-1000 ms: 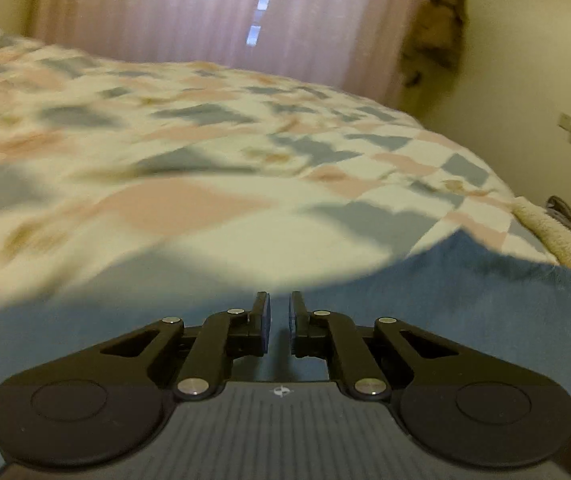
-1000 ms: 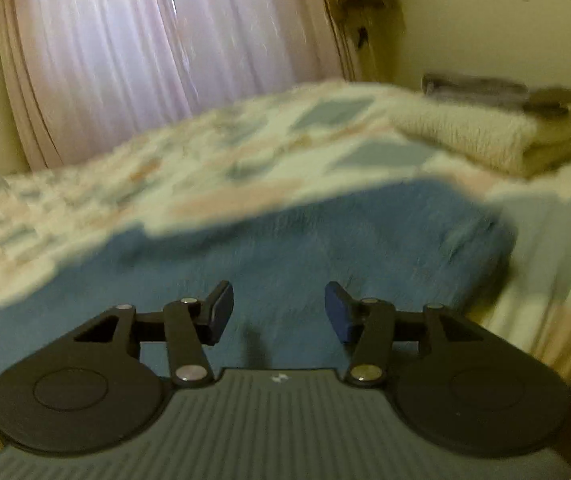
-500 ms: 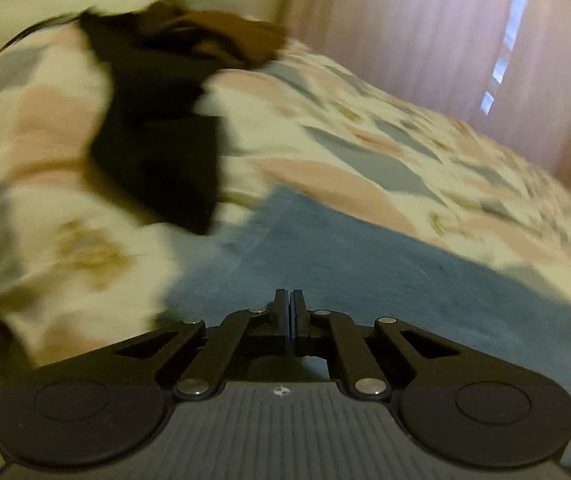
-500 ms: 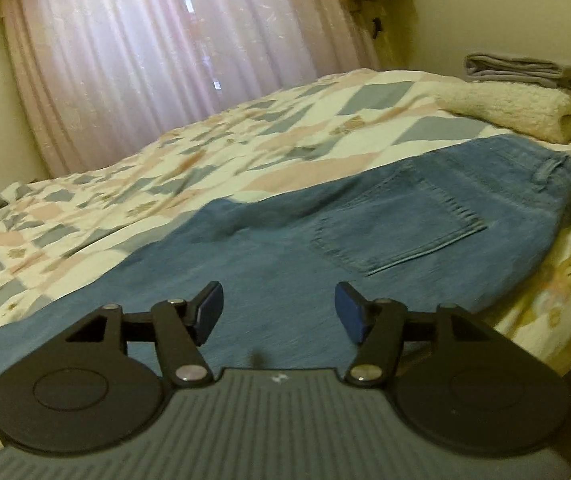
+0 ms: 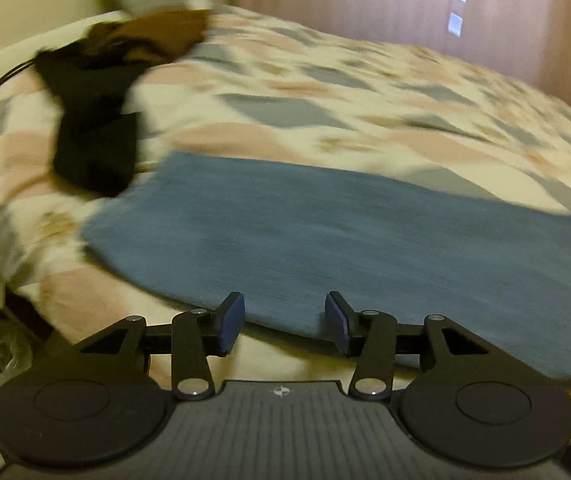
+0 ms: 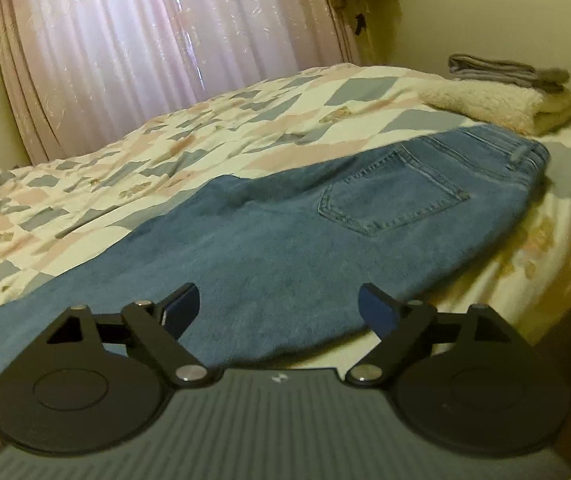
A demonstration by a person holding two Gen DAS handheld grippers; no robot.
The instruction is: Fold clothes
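So the pair of blue denim jeans point(image 6: 285, 240) is lying flat on the bed point(image 6: 213, 128), which has a cream quilt with pink and grey diamond patches. The jeans sit along the near edge of the mattress, right in front of both tools.

The left hand-held gripper point(image 5: 284, 326) hovers over the near hem side of the denim point(image 5: 345, 240); its jaws are opening and nothing is between the blue pads, the cloth just lies below and beyond them. The right hand-held gripper point(image 6: 279, 309) is spread wide, also opening, with empty air between its fingers and the jeans lying just ahead of it.

Hard-to-see stuff: the left wrist view is pretty smeared, so seams and the leg ends aren't readable there, and the denim runs off the right edge of that picture. In the right wrist view the legs run off the left edge. A dark black-and-brown heap of clothing point(image 5: 97, 120) sits at the far left of the bed, too blurred to tell what it is.

Direction: the long axis runs sideways across both views. Waistband and back pocket point(image 6: 393, 196) point right, toward a folded cream fleece blanket point(image 6: 497, 108) with a folded grey garment point(image 6: 501, 72) on top; legs stretch left. Pink sheer curtains point(image 6: 165, 48) hang behind.
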